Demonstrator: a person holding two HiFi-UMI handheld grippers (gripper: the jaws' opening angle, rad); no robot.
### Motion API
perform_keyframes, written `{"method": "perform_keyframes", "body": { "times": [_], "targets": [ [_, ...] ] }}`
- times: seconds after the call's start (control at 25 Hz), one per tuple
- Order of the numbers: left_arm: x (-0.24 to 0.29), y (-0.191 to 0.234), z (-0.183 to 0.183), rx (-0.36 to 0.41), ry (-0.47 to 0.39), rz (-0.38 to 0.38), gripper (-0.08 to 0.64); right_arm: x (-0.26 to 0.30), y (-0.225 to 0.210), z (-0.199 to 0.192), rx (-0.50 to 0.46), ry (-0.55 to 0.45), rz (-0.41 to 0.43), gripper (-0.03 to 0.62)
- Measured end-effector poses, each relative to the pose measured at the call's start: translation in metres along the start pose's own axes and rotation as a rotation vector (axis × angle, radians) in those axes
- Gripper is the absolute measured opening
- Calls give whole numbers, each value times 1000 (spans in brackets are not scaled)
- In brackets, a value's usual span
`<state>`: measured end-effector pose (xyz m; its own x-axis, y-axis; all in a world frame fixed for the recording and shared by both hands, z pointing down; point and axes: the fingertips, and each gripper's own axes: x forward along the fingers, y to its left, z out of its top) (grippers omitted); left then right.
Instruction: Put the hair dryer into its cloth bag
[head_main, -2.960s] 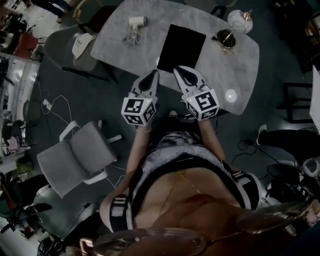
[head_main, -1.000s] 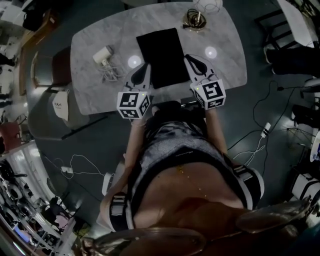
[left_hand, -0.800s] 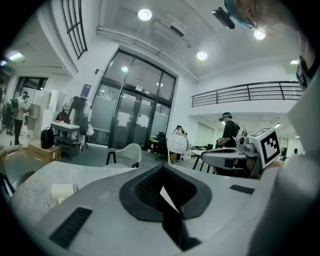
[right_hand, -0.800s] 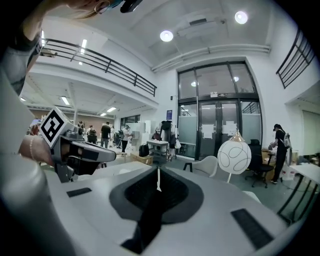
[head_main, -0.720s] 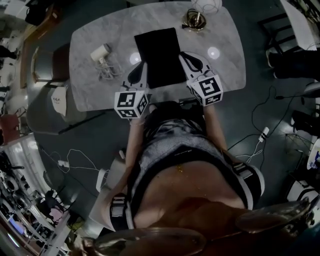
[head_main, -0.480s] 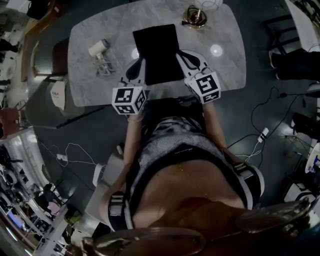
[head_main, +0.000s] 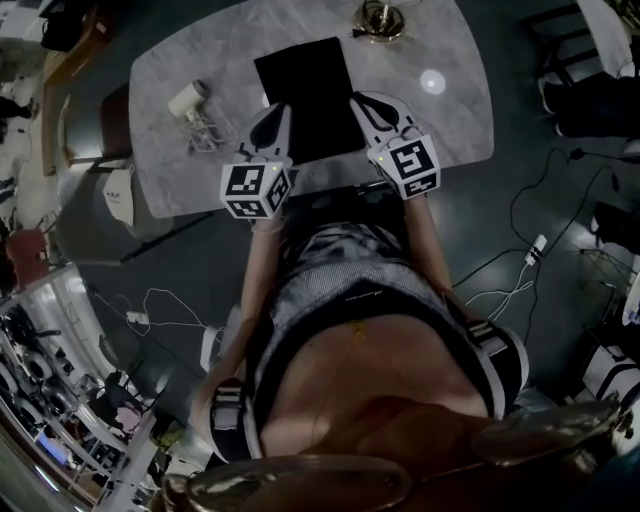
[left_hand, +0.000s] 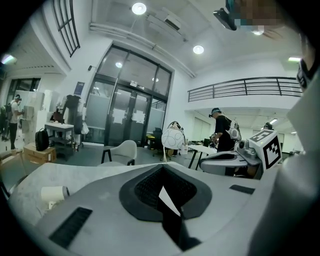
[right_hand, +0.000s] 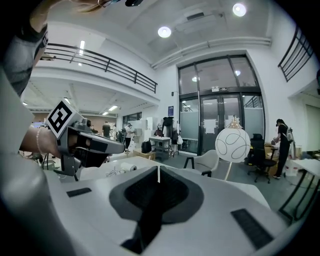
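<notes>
The grey marble table (head_main: 455, 125) carries a flat black cloth bag (head_main: 303, 85). The left gripper (head_main: 277, 110) and the right gripper (head_main: 358, 100) sit at the bag's near corners, each with its jaws pressed together on nothing. Whether they touch the bag is unclear. The white hair dryer (head_main: 187, 99) lies left of the bag, apart from it, beside its bundled cord (head_main: 207, 133).

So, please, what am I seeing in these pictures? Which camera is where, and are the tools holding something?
A person at a grey table holds a clamp-like gripper in each hand. One picture looks down from a head camera; the other two come from cameras on the grippers, looking along their jaws. On the table lie a flat black bag and, left of it, a white hair dryer with its cord. The left gripper and right gripper are near the bag's close edge, both shut, apparently holding nothing.
</notes>
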<state>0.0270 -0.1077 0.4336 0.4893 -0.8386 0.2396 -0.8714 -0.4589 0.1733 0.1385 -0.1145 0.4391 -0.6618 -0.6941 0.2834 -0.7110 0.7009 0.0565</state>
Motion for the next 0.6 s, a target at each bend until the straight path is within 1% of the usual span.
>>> {"method": "perform_keyframes", "body": {
  "times": [0.24,0.6],
  "targets": [
    [0,10,-1,7,7,-51,-2,12,11,-4,-2,33,-23,67],
    [-9,35,-13,-10,35,-134,-2,38,41,-10,18,86,-78,67]
  ]
}}
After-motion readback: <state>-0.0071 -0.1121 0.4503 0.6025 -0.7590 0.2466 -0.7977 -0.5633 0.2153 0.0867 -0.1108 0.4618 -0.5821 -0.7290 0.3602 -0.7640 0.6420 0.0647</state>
